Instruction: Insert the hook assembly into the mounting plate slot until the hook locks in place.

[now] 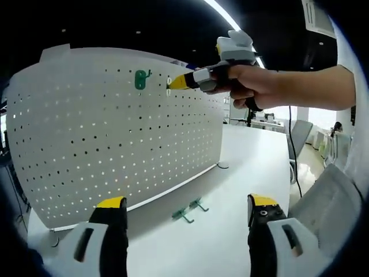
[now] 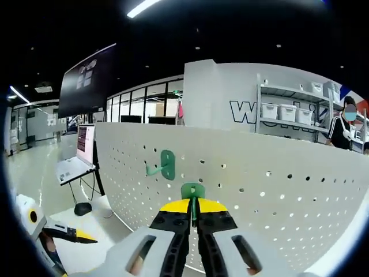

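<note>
- Right tongs (image 2: 194,216) clenched on green hook (image 2: 192,192), pressed at white pegboard (image 2: 277,184), frame centre.
- Left tongs (image 1: 187,209) released, low over bench (image 1: 253,156).
- Mounted hook (image 2: 166,164) upper left; two spare hooks (image 1: 190,210) on bench.

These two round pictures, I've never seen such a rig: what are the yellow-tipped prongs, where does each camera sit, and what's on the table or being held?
A person holds a hand-operated gripper in each hand, and each carries a fisheye camera looking along its jaws. In the left gripper view, the left gripper is open over a white table, where two loose green hooks lie before a white pegboard. The person's hand brings the right gripper to the board. In the right gripper view, that gripper is shut on a green hook, beside a mounted green hook.
</note>
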`<state>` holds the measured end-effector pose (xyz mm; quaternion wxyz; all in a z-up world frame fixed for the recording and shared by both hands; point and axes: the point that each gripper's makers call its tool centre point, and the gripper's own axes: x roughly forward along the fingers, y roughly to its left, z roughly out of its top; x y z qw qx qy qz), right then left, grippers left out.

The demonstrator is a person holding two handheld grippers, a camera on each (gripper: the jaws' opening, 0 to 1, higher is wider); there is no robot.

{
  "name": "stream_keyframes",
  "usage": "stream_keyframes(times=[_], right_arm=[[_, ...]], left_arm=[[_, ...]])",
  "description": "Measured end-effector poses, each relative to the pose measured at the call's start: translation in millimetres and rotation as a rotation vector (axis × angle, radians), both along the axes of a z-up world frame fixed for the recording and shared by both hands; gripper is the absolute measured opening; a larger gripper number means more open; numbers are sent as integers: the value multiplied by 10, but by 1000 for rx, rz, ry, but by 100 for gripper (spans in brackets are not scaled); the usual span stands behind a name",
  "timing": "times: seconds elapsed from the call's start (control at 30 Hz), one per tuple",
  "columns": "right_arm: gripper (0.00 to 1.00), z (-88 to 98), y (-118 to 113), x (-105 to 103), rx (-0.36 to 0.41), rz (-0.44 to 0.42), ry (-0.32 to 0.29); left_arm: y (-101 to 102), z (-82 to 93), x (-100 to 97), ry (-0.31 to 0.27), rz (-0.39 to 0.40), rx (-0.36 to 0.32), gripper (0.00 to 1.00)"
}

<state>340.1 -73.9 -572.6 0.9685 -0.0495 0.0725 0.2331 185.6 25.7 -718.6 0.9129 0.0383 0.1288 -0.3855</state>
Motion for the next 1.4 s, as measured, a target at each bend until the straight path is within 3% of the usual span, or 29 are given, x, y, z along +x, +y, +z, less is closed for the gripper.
stream_keyframes(times=[0.47,0.87,1.3,1.4], right_arm=[[1,181,5,182,-28,-11,-42],[1,197,28,207,-14,-32,-45],[1,215,28,248,63,-199,-54],[1,213,30,254,16,-211,-81]], left_arm=[[23,-34,-38,11,9,-2,86],[30,-41,-41,15,12,-9,85],[53,-49,-90,20,17,-15,85],[65,-41,-93,18,19,-19,85]])
